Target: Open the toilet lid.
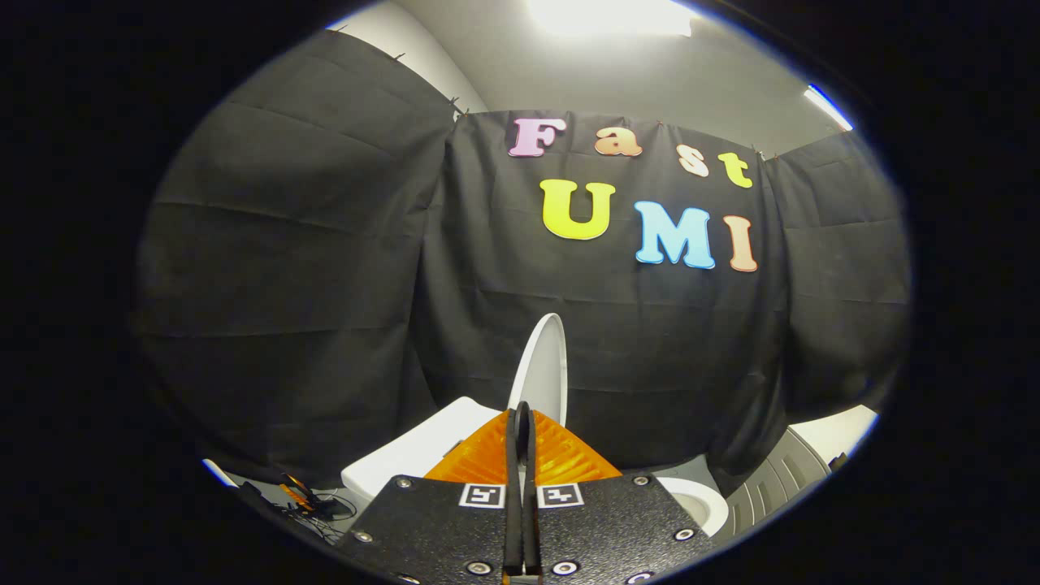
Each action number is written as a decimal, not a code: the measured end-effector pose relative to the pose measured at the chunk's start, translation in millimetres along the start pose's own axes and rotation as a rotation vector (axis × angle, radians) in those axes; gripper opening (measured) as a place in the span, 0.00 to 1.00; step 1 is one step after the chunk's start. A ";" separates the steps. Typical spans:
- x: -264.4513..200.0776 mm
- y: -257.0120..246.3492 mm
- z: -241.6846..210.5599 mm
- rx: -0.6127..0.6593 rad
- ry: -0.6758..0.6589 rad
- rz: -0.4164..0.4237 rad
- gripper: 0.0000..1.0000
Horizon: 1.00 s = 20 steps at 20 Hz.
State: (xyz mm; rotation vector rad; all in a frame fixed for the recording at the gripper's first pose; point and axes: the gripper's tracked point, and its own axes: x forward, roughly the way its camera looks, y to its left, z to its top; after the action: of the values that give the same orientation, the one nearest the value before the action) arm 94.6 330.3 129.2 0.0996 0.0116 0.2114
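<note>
Already the toilet lid [543, 366] is standing upright.
Gripper [522, 418] is riding with fingers pressed together, gripping nothing, the lid rising just beyond their tips and leaning back toward the white tank [422, 451], seemingly so it stays open over the bowl [699, 500].

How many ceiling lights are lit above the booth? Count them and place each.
2. A wide ceiling light glows above the booth wall, over the raised toilet lid; a narrow strip light sits off to its side. The hand-held gripper is shut below. More may be hidden.
</note>
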 end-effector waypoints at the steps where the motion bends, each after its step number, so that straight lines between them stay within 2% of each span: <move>1: 1.1 6.3 0.0 -0.009 0.002 0.012 0.00; 7: 6.6 32.2 -1.3 -0.006 0.002 0.089 0.00; 12: 2.0 26.6 0.9 0.025 -0.004 0.125 0.01; 16: -3.8 19.1 6.5 0.134 -0.013 0.201 0.15; 18: -11.6 1.5 15.0 0.180 -0.026 0.212 0.28; 20: -19.7 -17.3 27.8 0.216 -0.056 0.210 0.61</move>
State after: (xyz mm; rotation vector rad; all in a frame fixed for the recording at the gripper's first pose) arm 79.6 306.7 155.2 0.3227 -0.0323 0.4169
